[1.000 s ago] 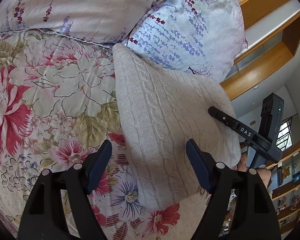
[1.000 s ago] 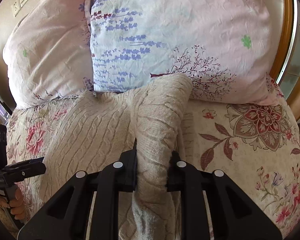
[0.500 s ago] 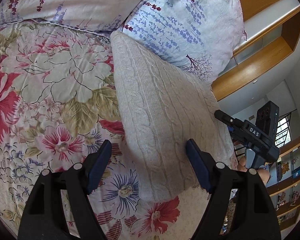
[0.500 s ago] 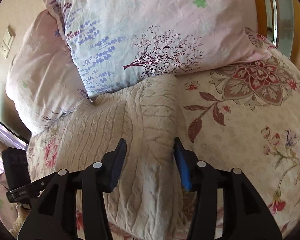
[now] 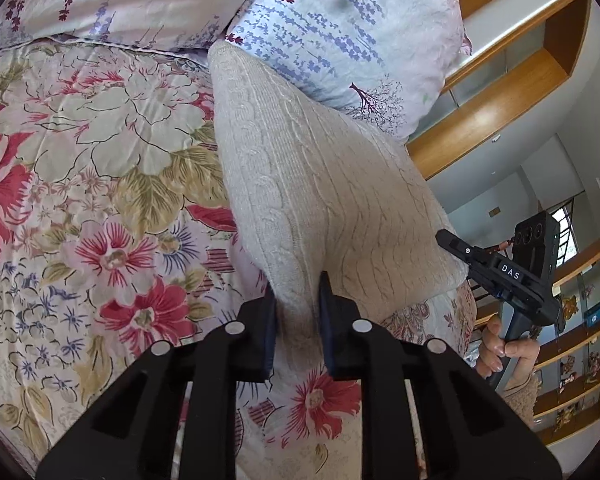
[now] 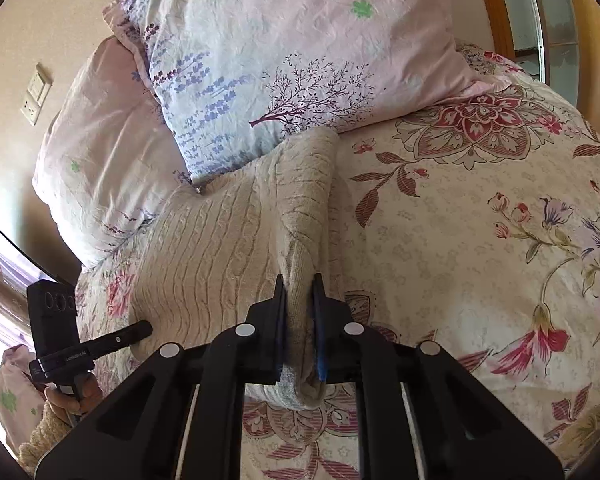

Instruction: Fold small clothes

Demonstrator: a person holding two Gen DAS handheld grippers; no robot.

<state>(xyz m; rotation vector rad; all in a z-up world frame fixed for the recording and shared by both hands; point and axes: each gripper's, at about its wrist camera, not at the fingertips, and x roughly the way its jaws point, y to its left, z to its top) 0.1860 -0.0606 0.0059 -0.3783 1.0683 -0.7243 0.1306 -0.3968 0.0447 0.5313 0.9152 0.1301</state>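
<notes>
A cream cable-knit sweater point(image 5: 308, 184) lies folded lengthwise on the floral bedspread point(image 5: 100, 184), its far end against the pillows. My left gripper point(image 5: 298, 300) is shut on the sweater's near left corner. In the right wrist view the sweater point(image 6: 220, 240) spreads to the left, and my right gripper point(image 6: 299, 292) is shut on its near right edge, where the knit bunches between the pads. The right gripper also shows in the left wrist view point(image 5: 500, 272), and the left gripper in the right wrist view point(image 6: 80, 344).
Two pale floral pillows point(image 6: 284, 56) lean at the head of the bed behind the sweater. A wooden bed frame and shelves point(image 5: 500, 92) stand to the right. The bedspread point(image 6: 480, 240) stretches wide to the right of the sweater.
Both grippers were open around the sweater's near end half a second ago; both have now shut on it. A second ago the right gripper was shut on the sweater and then let go.
</notes>
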